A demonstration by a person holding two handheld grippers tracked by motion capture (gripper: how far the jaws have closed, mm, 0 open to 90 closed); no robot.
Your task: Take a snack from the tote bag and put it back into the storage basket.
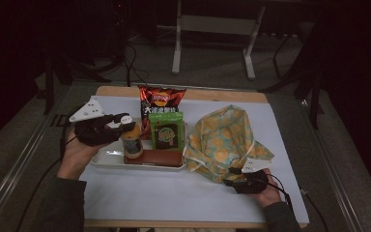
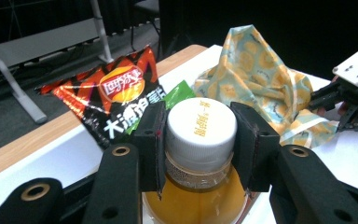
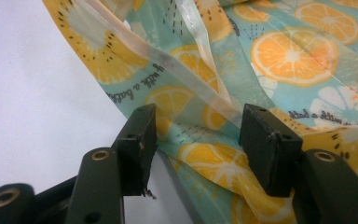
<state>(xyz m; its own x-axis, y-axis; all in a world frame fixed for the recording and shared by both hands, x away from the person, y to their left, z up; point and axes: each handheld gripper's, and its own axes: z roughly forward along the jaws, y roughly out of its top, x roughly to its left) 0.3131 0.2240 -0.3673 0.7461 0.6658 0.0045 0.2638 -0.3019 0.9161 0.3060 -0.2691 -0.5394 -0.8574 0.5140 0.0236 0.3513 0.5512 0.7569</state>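
Note:
A bottle of orange drink [image 1: 133, 143] with a white cap [image 2: 200, 133] stands upright over the white tray [image 1: 107, 158]. My left gripper [image 1: 127, 127] [image 2: 200, 140] is shut on its neck and cap, one pad [image 2: 152, 144] on each side. Whether the bottle rests on the tray I cannot tell. A soft bag printed with orange slices [image 1: 224, 137] [image 3: 279, 51] lies crumpled at the right. My right gripper [image 1: 233, 177] [image 3: 198, 140] is at its near edge, jaws open, with the bag's clear-edged hem lying between them and the pads apart from it.
A red and black chip bag [image 1: 162, 99] [image 2: 116, 98] leans behind the tray, with a green packet [image 1: 166, 129] in front of it. A brown bar [image 1: 155, 157] lies along the tray's front. White table cover [image 1: 174, 193] spreads out toward the near edge.

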